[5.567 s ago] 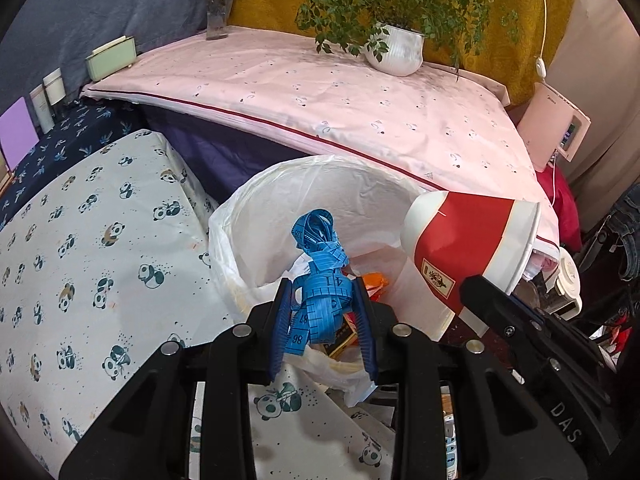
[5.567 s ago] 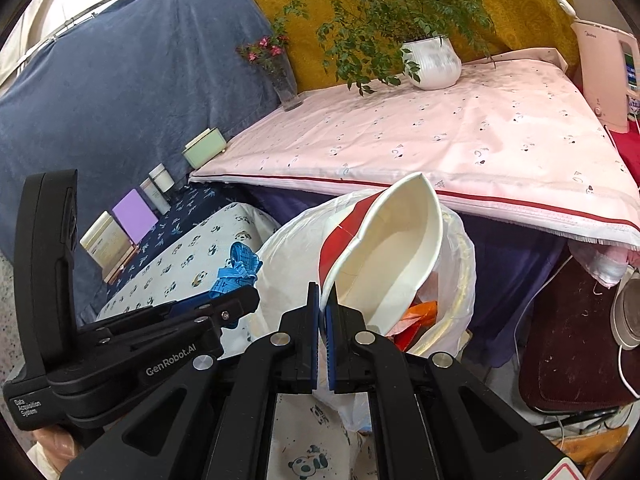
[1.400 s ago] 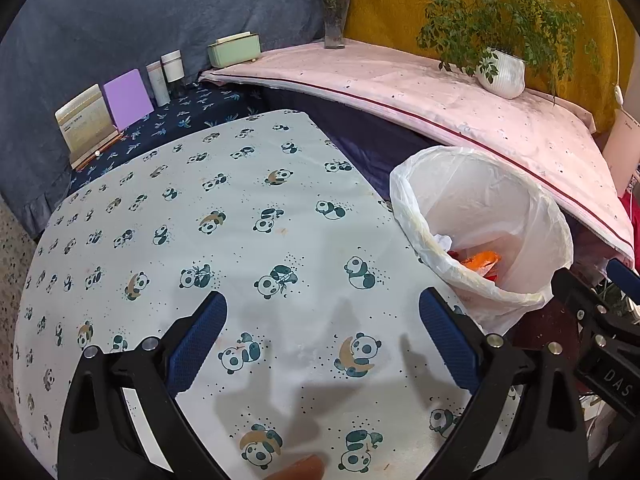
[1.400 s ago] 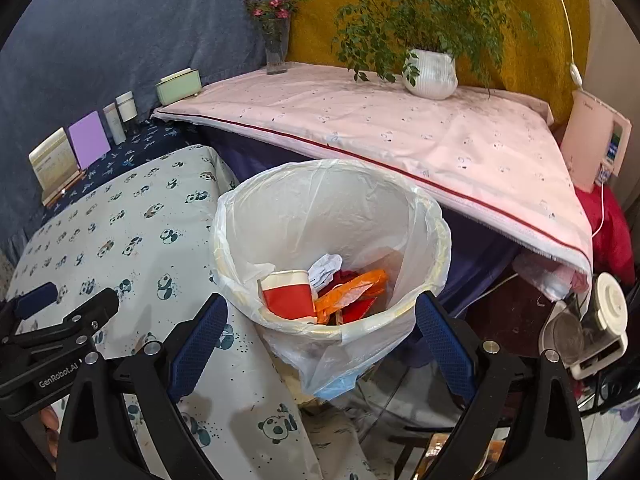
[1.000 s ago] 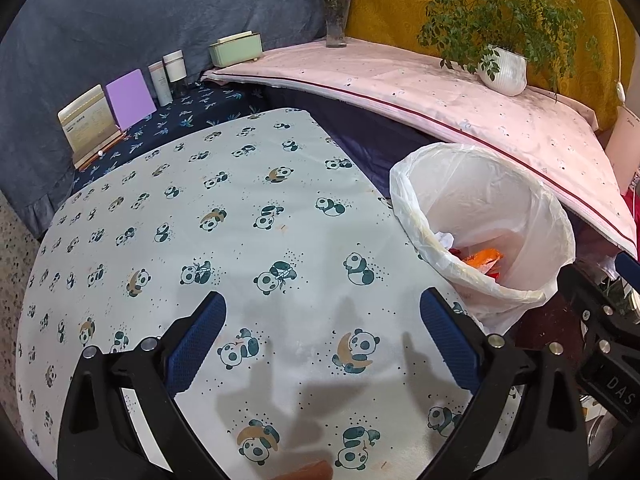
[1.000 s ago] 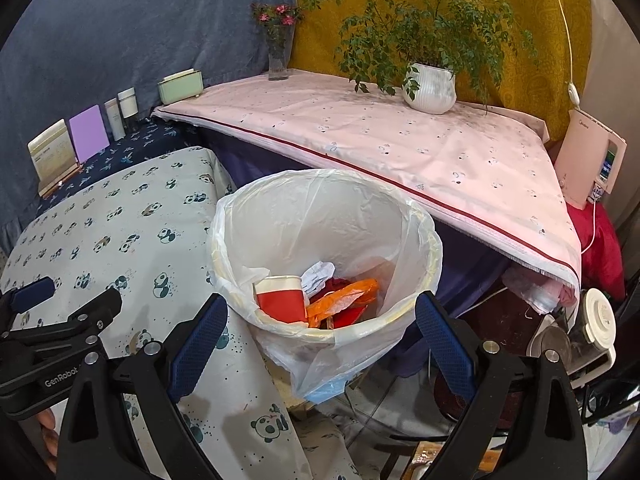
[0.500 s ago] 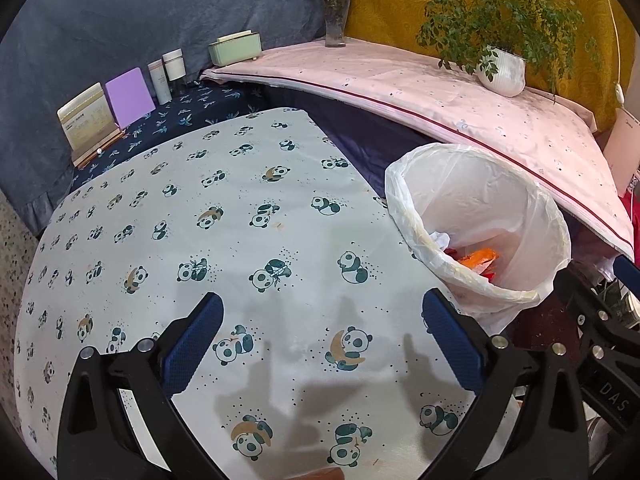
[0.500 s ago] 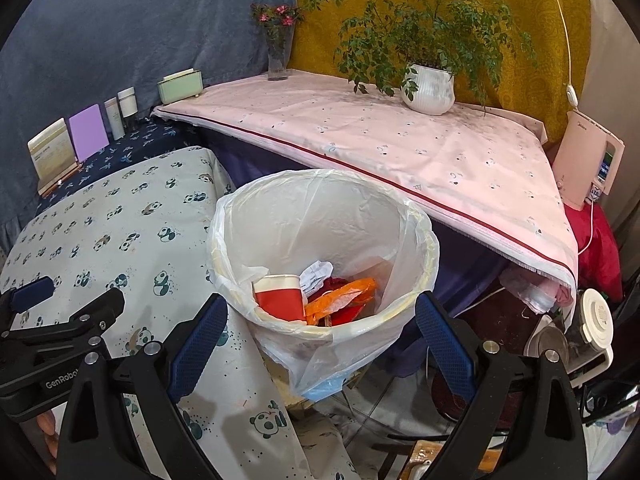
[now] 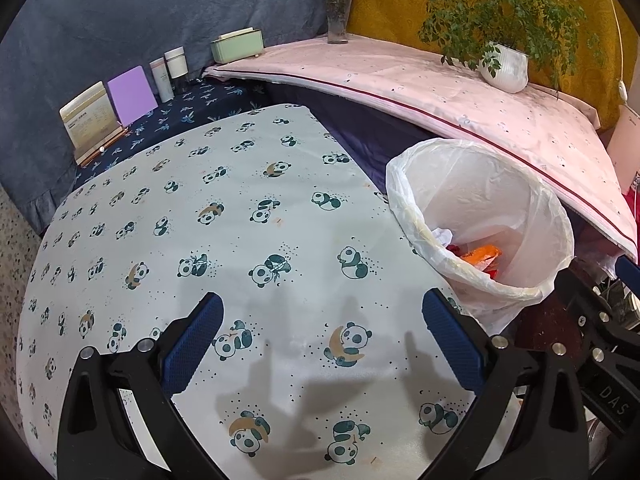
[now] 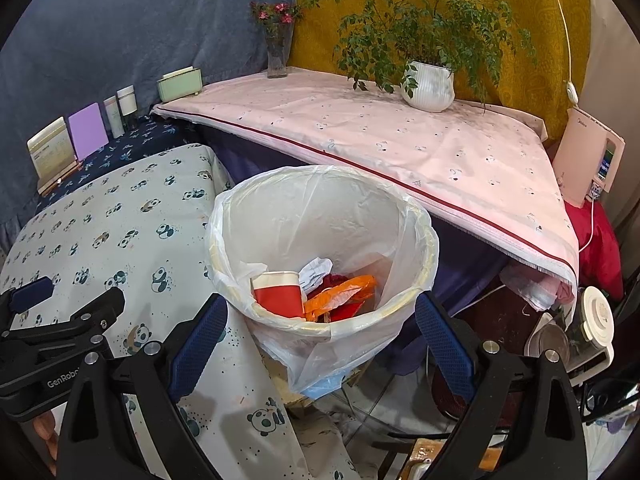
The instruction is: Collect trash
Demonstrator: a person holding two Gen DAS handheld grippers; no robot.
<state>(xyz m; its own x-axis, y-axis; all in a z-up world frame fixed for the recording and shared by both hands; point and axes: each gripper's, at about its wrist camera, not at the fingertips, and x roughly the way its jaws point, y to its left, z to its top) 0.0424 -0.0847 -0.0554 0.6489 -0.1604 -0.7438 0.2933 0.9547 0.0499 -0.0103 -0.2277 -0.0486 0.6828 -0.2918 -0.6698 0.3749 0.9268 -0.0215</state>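
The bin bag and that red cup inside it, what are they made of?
The bin bag looks like thin plastic: see-through, crinkly and a bit shiny. The red cup seems to be paper: matte red outside with a white rim, though that's a guess.

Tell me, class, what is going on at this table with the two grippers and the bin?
A person is clearing trash with a gripper in each hand. Both the left gripper and the right gripper are open and hold nothing. The lined trash bin beside the panda tablecloth holds a red paper cup, orange plastic and crumpled paper. No loose trash shows on the visible part of the cloth.
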